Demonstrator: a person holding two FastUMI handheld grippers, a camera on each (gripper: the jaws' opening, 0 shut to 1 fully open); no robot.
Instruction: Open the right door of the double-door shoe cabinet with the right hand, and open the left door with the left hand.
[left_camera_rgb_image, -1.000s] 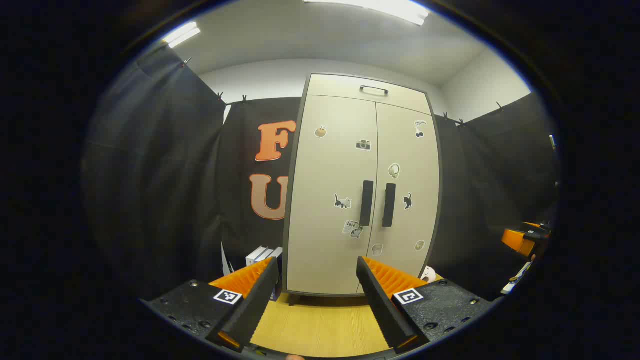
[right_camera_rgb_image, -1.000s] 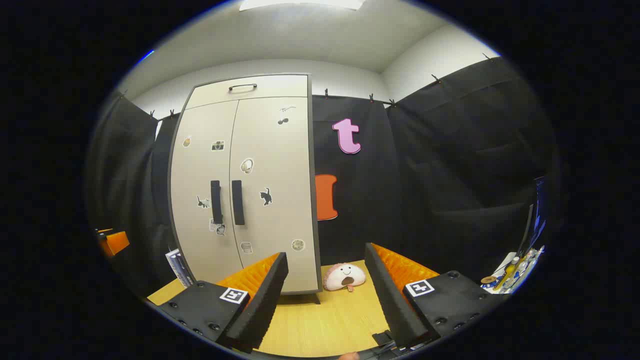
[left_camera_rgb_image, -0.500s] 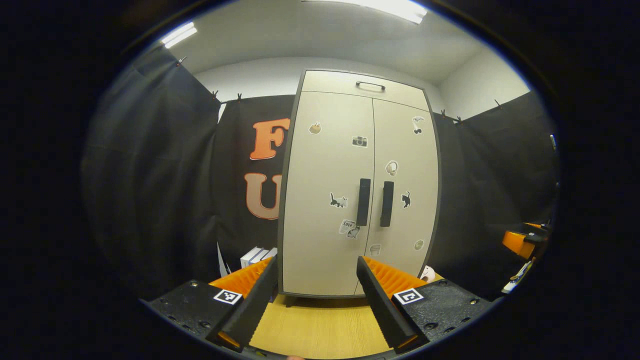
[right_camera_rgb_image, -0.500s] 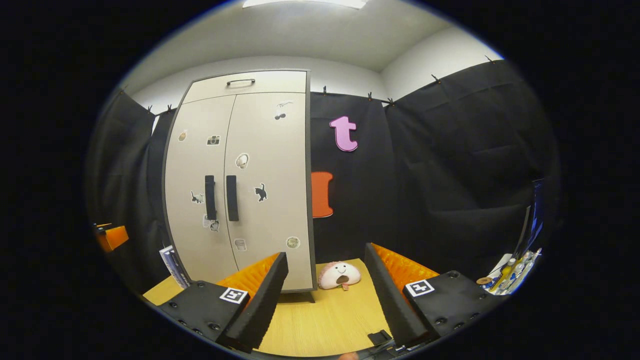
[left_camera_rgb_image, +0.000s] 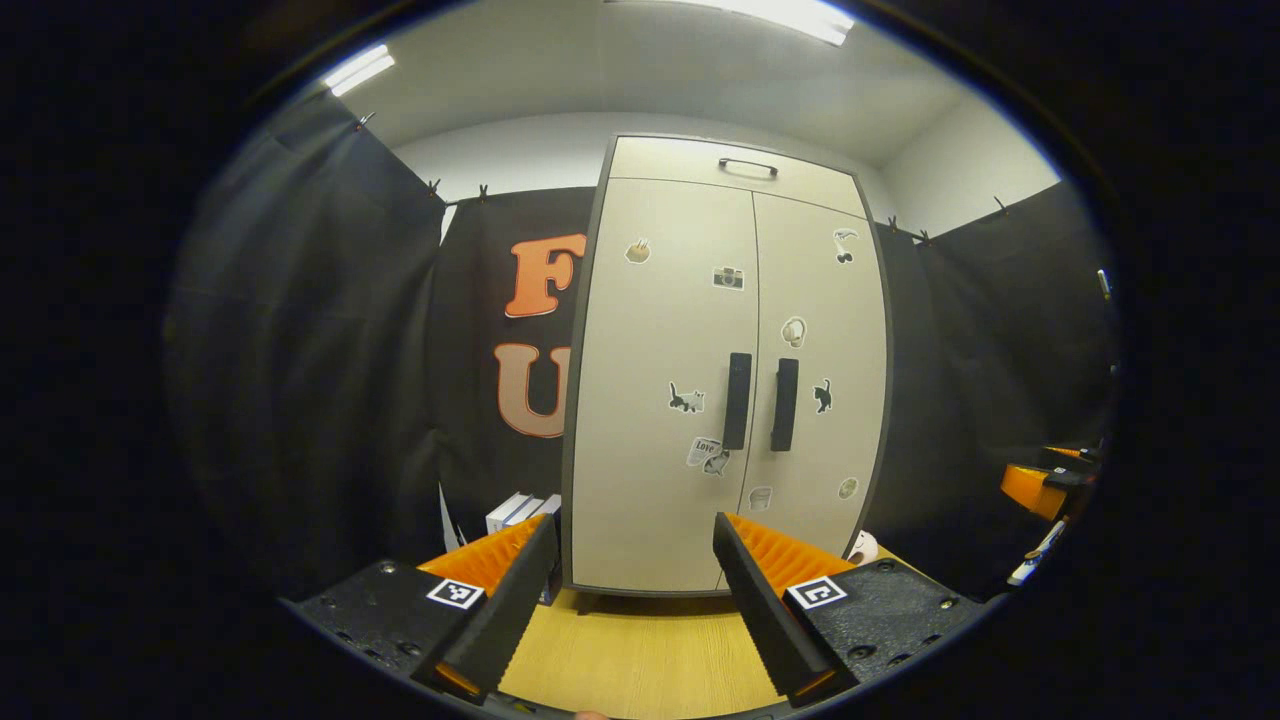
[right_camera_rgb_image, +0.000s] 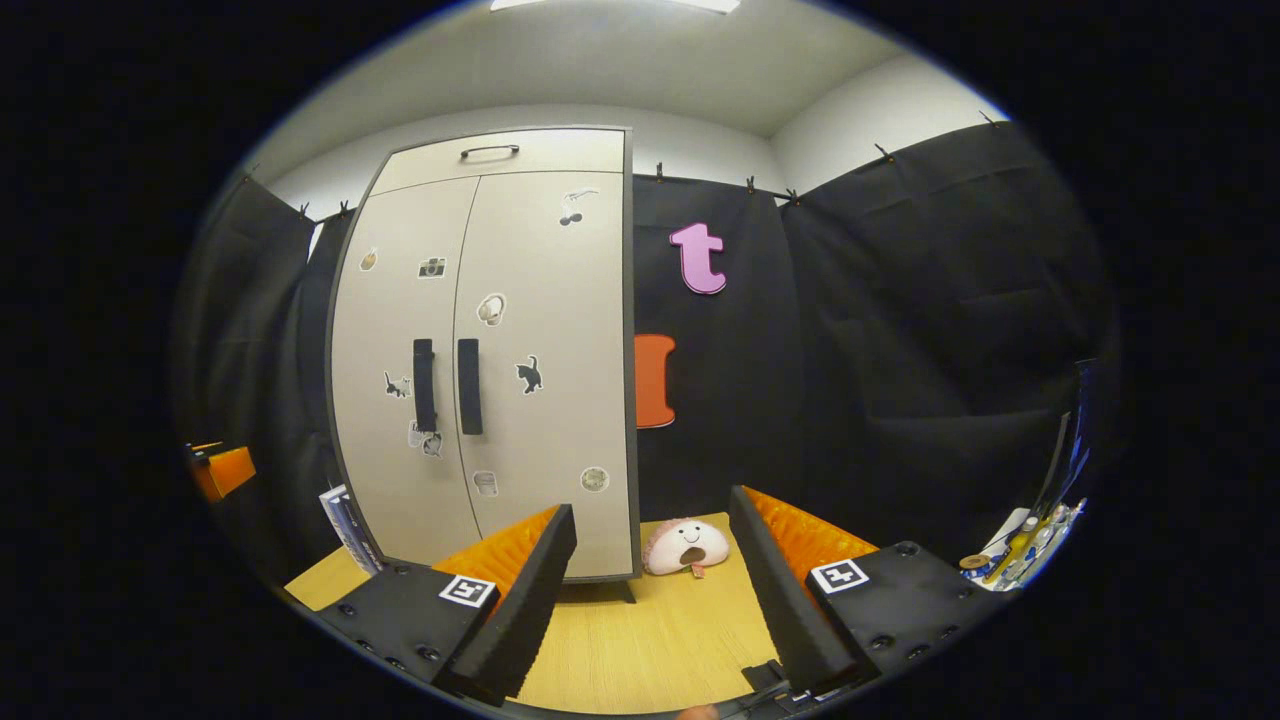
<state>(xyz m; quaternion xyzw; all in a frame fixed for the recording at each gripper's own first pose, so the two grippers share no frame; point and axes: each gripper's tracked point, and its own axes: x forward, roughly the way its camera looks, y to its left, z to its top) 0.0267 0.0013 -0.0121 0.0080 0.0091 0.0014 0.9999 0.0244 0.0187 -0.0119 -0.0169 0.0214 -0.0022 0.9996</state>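
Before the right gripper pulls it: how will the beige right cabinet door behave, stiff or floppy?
The beige right cabinet door looks like a flat rigid panel, so it will probably swing stiffly rather than flex. Its black vertical bar handle sits at the inner edge, likely giving good leverage. The tall narrow cabinet might rock if yanked.

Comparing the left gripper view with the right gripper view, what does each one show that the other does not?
Left gripper view alone: the white boxes left of the shoe cabinet.

Right gripper view alone: the whole smiling plush toy on the wooden floor and clutter at far right.

Both: closed left door and right door, their dark handles, stickers, open grippers.
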